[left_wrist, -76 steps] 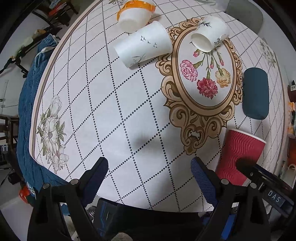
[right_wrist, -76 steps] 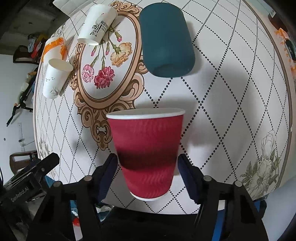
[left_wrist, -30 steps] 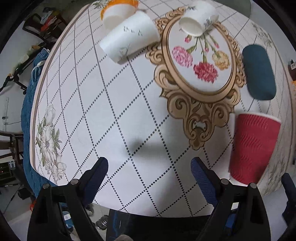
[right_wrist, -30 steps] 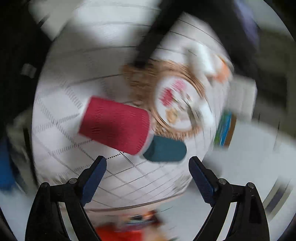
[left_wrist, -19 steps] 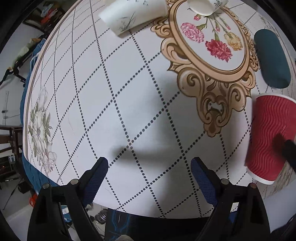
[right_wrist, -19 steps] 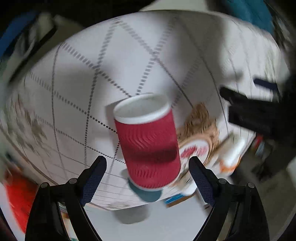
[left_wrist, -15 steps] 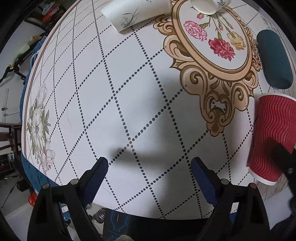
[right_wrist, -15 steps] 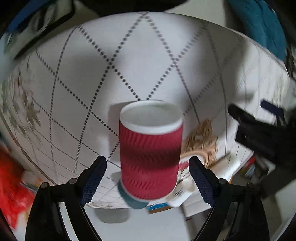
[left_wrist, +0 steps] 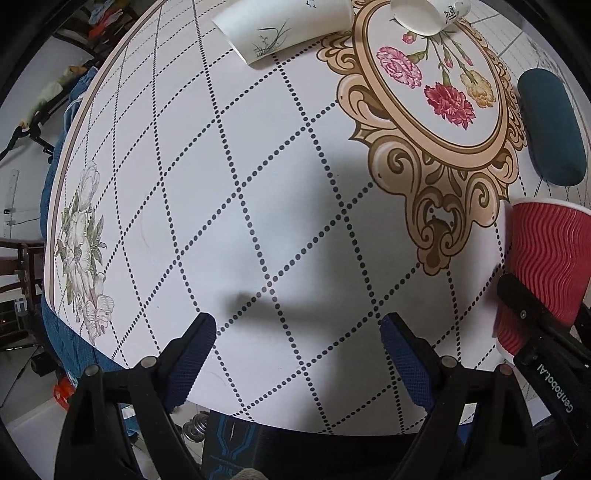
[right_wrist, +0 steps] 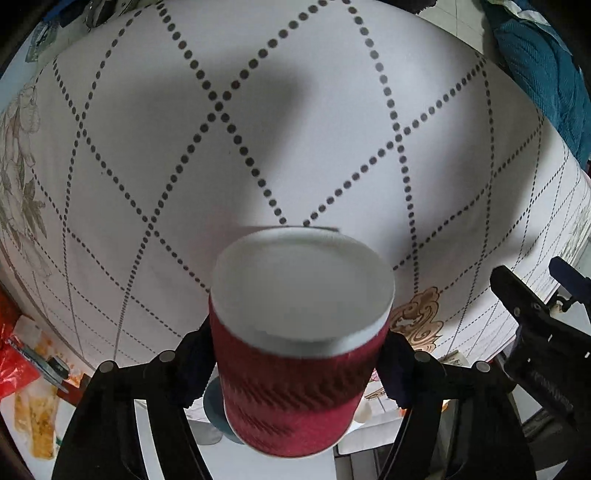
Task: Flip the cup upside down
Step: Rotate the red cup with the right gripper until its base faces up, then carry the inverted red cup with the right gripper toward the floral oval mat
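1. Round table (left_wrist: 280, 177) under a white cloth with dotted diamond lines, a gold-framed flower medallion (left_wrist: 436, 85) and pale flower prints near the rim; blue fabric (left_wrist: 55, 325) hangs below the table edge.
2. Left gripper (left_wrist: 297, 350): jaws spread wide, nothing between the blue pads, held over bare cloth near the table's edge. Its shadow falls on the cloth just ahead.
3. Right gripper (right_wrist: 297, 363): fingers pressed against both sides of the red ribbed paper cup (right_wrist: 295, 391), grasping it at mid-wall.
4. Right wrist view: a flat white end of the cup with a white rim faces the camera; looks like the base, though motion blur softens it. Tabletop fills the view behind.
5. Left wrist view: same cup (left_wrist: 543, 269) at the far right, close to the table edge, wide white rim up in frame, partly covered by the black body of the other tool. Contact with the cloth cannot be judged.
6. Other items: dark teal case (left_wrist: 552, 129) beside the medallion; white paper cup (left_wrist: 284, 33) lying on its side; second white cup (left_wrist: 428, 16) tipped over on the medallion's far end.
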`<state>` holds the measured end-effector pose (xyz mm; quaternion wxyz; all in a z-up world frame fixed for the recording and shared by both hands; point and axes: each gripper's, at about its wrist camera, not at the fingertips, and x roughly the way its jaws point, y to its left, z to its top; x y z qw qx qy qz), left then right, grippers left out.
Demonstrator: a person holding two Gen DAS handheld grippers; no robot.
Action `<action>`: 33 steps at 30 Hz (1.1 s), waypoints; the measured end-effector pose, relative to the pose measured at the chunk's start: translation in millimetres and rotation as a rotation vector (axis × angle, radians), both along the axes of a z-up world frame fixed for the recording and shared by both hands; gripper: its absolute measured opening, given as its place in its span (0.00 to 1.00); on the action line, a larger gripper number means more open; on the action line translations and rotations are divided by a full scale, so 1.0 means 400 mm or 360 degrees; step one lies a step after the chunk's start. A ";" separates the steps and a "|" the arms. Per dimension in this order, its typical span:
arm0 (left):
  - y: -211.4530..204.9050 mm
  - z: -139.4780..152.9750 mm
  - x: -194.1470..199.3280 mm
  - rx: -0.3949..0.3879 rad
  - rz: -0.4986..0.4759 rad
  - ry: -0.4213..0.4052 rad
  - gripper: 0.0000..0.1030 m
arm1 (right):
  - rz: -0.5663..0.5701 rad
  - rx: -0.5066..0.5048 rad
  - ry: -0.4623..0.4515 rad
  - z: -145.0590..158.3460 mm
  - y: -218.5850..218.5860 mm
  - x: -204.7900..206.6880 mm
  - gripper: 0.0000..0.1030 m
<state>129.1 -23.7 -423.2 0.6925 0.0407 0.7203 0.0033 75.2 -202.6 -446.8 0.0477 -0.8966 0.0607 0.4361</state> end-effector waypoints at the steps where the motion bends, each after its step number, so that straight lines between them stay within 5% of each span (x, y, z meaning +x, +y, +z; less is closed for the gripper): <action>1: 0.001 0.002 0.001 0.0003 -0.0001 -0.0002 0.89 | -0.0020 0.0007 -0.0003 0.002 0.000 0.004 0.73; 18: 0.042 0.060 0.022 0.0049 -0.0011 -0.0045 0.89 | -0.0490 0.0171 -0.0063 0.034 0.172 0.164 0.72; 33: 0.117 0.100 0.054 0.0068 0.0018 -0.0066 0.89 | -0.1839 0.0235 -0.0029 0.081 0.299 0.486 0.73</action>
